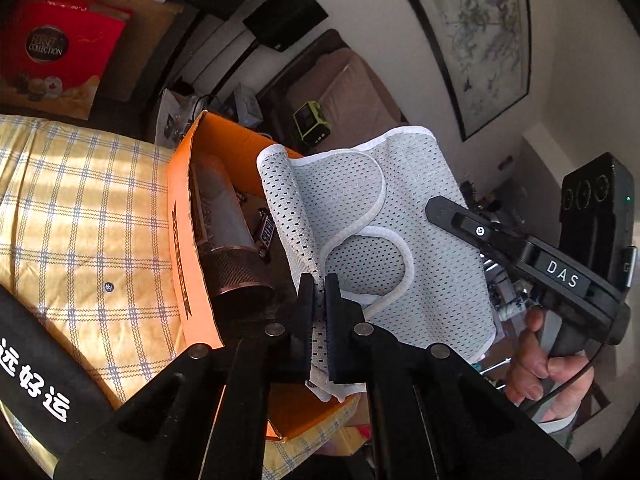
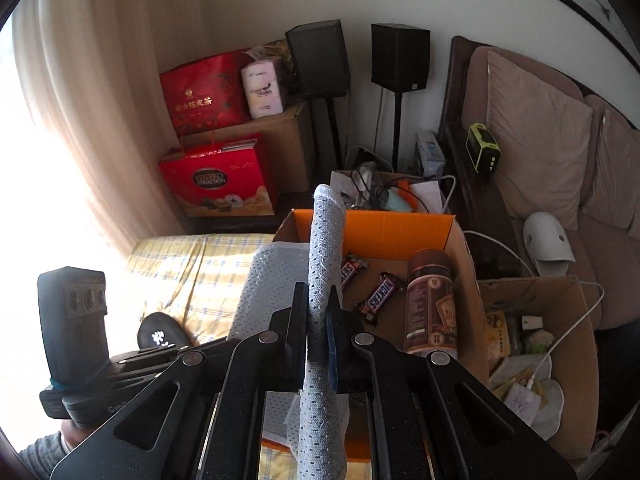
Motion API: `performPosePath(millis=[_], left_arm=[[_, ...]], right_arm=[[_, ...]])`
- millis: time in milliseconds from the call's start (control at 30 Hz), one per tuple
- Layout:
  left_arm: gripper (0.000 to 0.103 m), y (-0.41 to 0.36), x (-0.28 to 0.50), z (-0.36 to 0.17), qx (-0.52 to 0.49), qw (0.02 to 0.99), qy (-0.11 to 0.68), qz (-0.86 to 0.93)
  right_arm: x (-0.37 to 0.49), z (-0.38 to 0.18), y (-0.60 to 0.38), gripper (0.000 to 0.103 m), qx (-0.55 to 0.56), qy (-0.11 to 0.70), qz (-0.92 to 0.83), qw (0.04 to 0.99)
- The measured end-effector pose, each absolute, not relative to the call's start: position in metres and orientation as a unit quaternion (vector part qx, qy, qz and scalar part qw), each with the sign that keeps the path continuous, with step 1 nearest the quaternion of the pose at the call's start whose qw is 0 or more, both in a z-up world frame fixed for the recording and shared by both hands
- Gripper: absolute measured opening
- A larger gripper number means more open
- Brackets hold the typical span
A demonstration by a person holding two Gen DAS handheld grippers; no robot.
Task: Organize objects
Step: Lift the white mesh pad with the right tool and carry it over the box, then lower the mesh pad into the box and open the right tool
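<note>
Both grippers pinch the grey mesh cloth (image 1: 400, 216): left gripper (image 1: 319, 312) on a rolled edge, right gripper (image 2: 318, 312) on another fold. It hangs over the orange box (image 2: 384, 228) (Snickers bars (image 2: 380, 294) and a brown canister (image 2: 430, 300) inside), partly hiding it.

The open box (image 2: 400, 236) sits on the checked cloth (image 2: 180, 264); inside, the tall can (image 2: 430, 304) lies right of two candy bars (image 2: 378, 298), and a mesh garment (image 2: 324, 280) hangs above, a second carton (image 2: 560, 300) to the right.
</note>
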State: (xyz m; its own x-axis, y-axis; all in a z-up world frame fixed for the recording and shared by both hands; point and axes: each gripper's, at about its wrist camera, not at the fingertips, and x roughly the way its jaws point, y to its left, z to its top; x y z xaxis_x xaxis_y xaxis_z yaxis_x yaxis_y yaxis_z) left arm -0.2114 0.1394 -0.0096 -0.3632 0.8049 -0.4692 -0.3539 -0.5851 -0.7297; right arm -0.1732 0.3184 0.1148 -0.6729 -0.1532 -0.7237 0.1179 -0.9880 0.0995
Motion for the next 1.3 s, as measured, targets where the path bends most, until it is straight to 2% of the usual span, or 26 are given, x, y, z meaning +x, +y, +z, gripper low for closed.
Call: performPosePath(millis=[400,833,900,967,1033,1067,1133,1167,1200,1300], left_arm=[[0.005,0.184,-0.215,-0.027,-0.439,0.340,-0.190,0.810],[0.005,0.213,-0.215,-0.039,-0.442,0.307,-0.123,0.834],[0.005,0.219,-0.214,-0.039,-0.444,0.301,-0.103,0.838],[0.006,0.228,-0.215,-0.037,-0.447,0.297,-0.078,0.840],[0.009,0.233,-0.211,-0.033,-0.447,0.303,-0.058,0.840],[0.011,0.233,-0.210,-0.031,-0.447,0.306,-0.053,0.839],[0.024,0.232,-0.207,-0.023,-0.445,0.311,-0.051,0.838],[0.036,0.231,-0.204,-0.018,-0.440,0.312,-0.049,0.841],[0.042,0.229,-0.202,-0.013,-0.432,0.311,-0.046,0.845],[0.046,0.223,-0.195,0.004,-0.412,0.313,-0.033,0.855]], right_arm=[[-0.202,0.048,0.388,0.007,0.419,-0.084,-0.903,0.040],[-0.223,-0.003,0.391,0.008,0.433,-0.059,-0.899,0.021],[-0.227,-0.008,0.391,0.010,0.445,-0.056,-0.894,0.019],[-0.228,-0.011,0.391,0.017,0.458,-0.049,-0.888,0.015],[-0.227,-0.007,0.391,0.024,0.459,-0.036,-0.888,0.005],[-0.225,-0.003,0.391,0.033,0.455,-0.036,-0.890,0.002],[-0.219,0.007,0.392,0.037,0.440,-0.039,-0.897,0.002],[-0.217,0.013,0.393,0.039,0.433,-0.039,-0.900,0.003],[-0.216,0.018,0.393,0.042,0.428,-0.039,-0.903,0.001],[-0.209,0.034,0.395,0.047,0.412,-0.040,-0.910,-0.009]])
